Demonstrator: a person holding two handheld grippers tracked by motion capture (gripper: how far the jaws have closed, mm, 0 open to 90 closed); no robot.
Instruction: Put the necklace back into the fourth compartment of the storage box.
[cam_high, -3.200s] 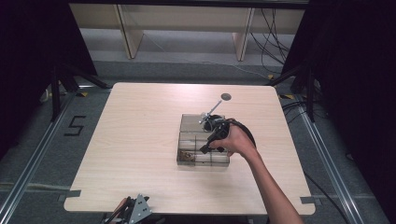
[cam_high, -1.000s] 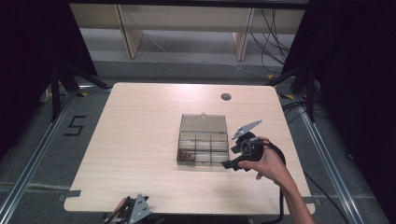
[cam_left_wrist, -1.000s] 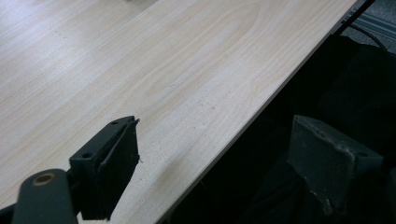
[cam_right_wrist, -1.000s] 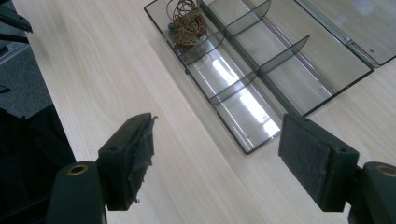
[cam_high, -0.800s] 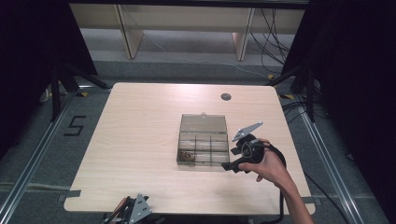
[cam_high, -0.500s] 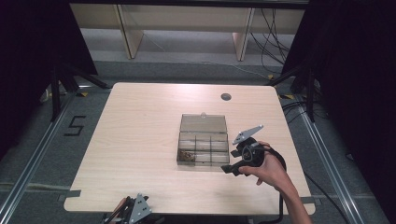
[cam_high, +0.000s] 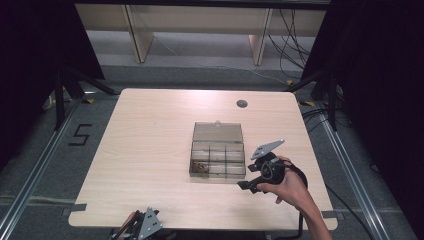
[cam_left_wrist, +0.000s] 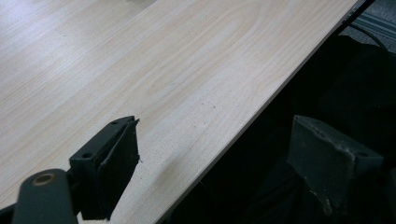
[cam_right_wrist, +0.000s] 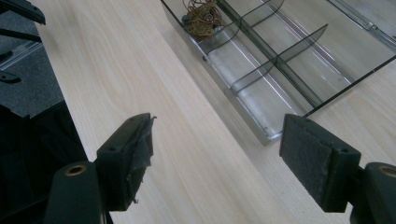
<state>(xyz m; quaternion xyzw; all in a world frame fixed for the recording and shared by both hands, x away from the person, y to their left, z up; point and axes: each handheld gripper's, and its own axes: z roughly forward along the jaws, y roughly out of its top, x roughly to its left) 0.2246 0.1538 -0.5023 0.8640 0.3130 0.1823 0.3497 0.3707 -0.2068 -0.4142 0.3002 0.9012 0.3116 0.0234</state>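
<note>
1. The clear plastic organiser box lies open on the wooden surface, right of the middle and somewhat closer to the near edge than to the far one.
2. Its lid is folded back flat on the far side, towards the far edge of the surface.
3. Dividers split the tray into compartments; the compartment at the near left corner holds a tangle of brownish wire, seen also in the right gripper view.
4. The right gripper is held in the person's right hand just off the box's near right corner, near the near edge of the surface and close to its right edge.
5. Its fingers stand wide apart with nothing between them, above bare wood beside the box's near wall; they do not touch the box.
6. The left gripper sits at the near edge of the surface, left of the middle, well apart from the box.
7. Its fingers are also spread wide and empty, one over the wood, the other past the edge.
8. A small dark round disc sits in the surface near the far edge, right of centre.
</note>
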